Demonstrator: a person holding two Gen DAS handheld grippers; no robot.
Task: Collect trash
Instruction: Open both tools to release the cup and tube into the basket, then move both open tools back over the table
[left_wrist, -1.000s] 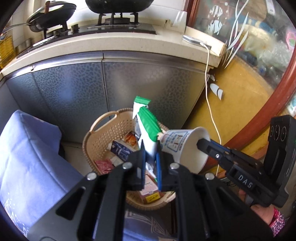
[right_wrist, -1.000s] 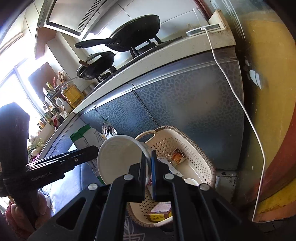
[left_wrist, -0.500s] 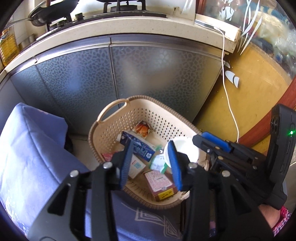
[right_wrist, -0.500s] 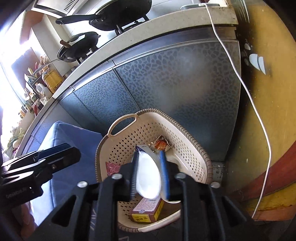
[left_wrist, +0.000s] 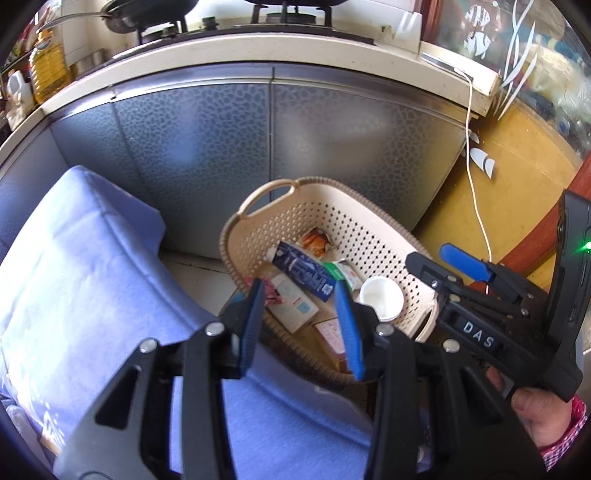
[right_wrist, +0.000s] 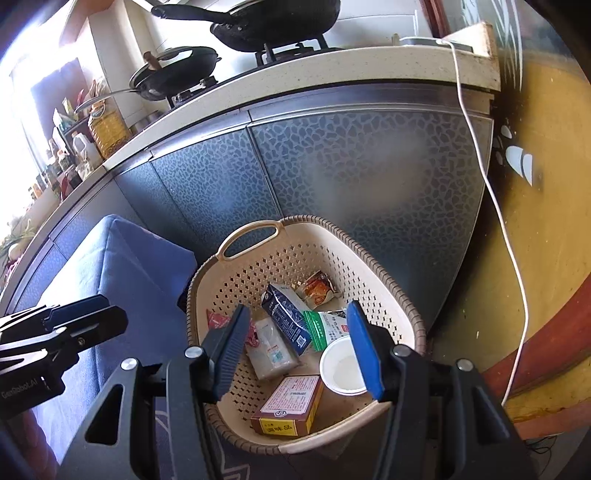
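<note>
Beige plastic basket (right_wrist: 384, 295) already holds the paper cup (right_wrist: 341, 369) and green packet (right_wrist: 325, 328); dip lower and you probably snag its rim. Your left gripper (left_wrist: 301, 325) is partly open and empty; your right gripper (right_wrist: 299, 350) has just been opening wider, nothing between its jaws.

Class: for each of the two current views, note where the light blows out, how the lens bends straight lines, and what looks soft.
Right wrist view: window glare whitens the upper left; the counter edge bows into an arc; the basket is sharp. Left wrist view: even light, dark corners from the fisheye, the counter curved too, the cabinet faintly hazy.
</note>
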